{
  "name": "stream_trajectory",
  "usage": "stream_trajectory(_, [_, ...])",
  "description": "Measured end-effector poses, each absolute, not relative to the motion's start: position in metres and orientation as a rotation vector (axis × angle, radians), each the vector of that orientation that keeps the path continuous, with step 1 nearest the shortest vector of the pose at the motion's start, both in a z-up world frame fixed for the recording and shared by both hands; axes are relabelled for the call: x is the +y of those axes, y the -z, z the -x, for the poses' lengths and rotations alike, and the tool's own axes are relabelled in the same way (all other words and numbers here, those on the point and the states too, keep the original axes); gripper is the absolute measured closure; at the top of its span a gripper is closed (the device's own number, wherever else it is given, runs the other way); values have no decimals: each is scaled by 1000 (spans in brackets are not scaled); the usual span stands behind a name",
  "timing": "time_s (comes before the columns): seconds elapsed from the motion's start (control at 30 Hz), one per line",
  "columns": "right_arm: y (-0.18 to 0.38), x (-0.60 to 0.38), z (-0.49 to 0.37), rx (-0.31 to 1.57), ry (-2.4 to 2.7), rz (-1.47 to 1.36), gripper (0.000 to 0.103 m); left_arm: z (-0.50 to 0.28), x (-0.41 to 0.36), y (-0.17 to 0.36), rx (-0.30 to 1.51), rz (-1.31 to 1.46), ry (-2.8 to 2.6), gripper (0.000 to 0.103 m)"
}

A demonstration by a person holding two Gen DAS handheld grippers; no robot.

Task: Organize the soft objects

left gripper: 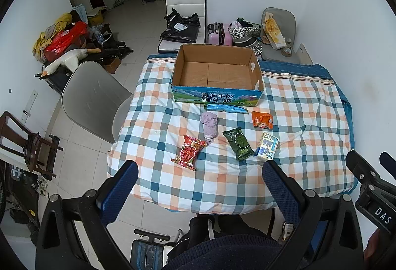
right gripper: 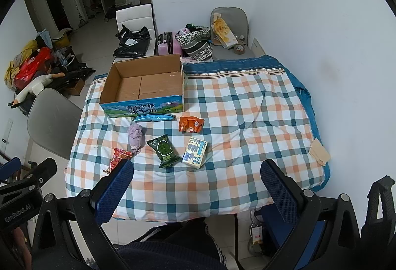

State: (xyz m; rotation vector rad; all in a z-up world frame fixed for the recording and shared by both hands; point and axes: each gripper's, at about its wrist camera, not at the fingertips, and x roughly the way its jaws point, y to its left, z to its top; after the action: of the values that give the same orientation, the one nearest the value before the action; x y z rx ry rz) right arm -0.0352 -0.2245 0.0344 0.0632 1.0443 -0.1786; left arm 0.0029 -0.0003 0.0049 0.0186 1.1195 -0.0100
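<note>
You hold both grippers above the near edge of the checked quilt (left gripper: 158, 86), and neither touches anything. Your left gripper (left gripper: 200, 185) has its jaws spread wide with nothing between them; your right gripper (right gripper: 196, 187) is spread just as wide and equally empty. The cardboard box (left gripper: 217, 94) sits open at the far side of the quilt, with nothing inside it. Just in front of its near wall lies a long blue packet (left gripper: 226, 108). Nearer you, a crumpled lilac cloth (left gripper: 210, 126) lies left of centre, with a red snack pack (left gripper: 189, 153) at its near left. An orange packet (left gripper: 262, 119) lies to the right, a dark green packet (left gripper: 238, 143) in the middle, and a pale tissue pack (left gripper: 267, 149) just right of the green one.
</note>
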Motion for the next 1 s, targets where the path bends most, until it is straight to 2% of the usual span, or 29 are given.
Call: stream_trajectory(1.0, [-34,-222,34,1043,184,-59,0,-16,-4,-17,1109,-18,4,0])
